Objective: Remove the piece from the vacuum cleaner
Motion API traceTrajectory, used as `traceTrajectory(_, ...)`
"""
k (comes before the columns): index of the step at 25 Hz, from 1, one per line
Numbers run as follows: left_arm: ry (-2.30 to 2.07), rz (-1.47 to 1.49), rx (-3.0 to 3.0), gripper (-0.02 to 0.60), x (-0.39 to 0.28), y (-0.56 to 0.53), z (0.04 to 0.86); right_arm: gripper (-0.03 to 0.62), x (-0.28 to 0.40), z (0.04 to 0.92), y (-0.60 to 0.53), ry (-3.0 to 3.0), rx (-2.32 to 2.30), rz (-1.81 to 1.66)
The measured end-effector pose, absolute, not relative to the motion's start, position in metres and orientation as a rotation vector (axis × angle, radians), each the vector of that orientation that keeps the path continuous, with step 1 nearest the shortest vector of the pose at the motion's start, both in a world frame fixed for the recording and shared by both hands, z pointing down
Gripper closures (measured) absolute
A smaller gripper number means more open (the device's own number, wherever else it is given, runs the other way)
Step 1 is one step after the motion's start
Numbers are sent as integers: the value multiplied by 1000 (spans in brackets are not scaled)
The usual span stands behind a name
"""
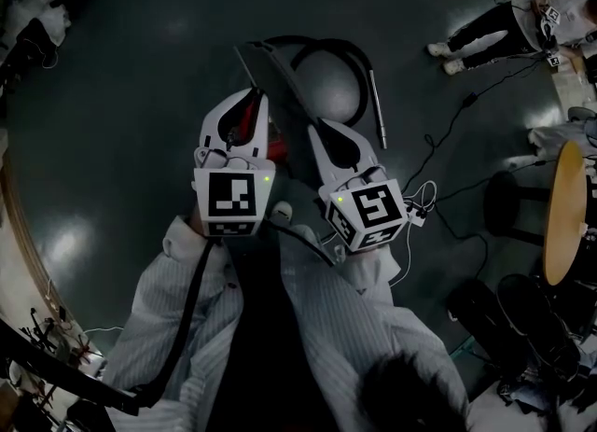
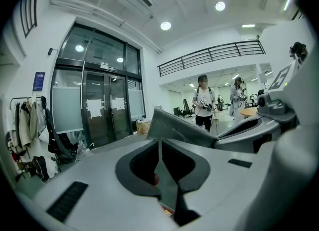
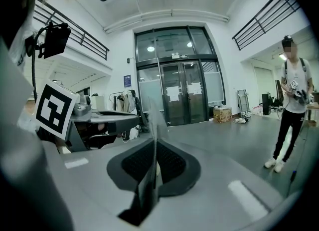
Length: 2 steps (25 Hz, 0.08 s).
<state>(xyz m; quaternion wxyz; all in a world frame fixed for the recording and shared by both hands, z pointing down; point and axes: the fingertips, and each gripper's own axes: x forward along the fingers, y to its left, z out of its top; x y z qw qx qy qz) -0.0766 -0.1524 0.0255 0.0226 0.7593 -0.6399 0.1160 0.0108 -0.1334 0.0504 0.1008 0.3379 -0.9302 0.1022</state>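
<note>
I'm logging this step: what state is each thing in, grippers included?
left gripper: shut on the flat piece.
right gripper: shut on the same flat piece.
vacuum cleaner: lying on the floor, hose curled round it.
glass doors: closed.

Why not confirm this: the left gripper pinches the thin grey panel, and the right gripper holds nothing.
Wrong on the right gripper: its jaws are shut on the thin grey panel too, as the right gripper view shows. The left gripper does pinch the panel.
</note>
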Motion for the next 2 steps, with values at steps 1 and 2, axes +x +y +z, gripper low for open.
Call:
traceTrajectory(1, -1980, 361, 2352, 556, -76, -153, 26, 572, 11, 50, -134, -2748, 999, 303)
traceTrajectory(2, -1978, 363, 2352, 555, -76, -154, 27, 572, 11, 50, -134, -2748, 999, 304)
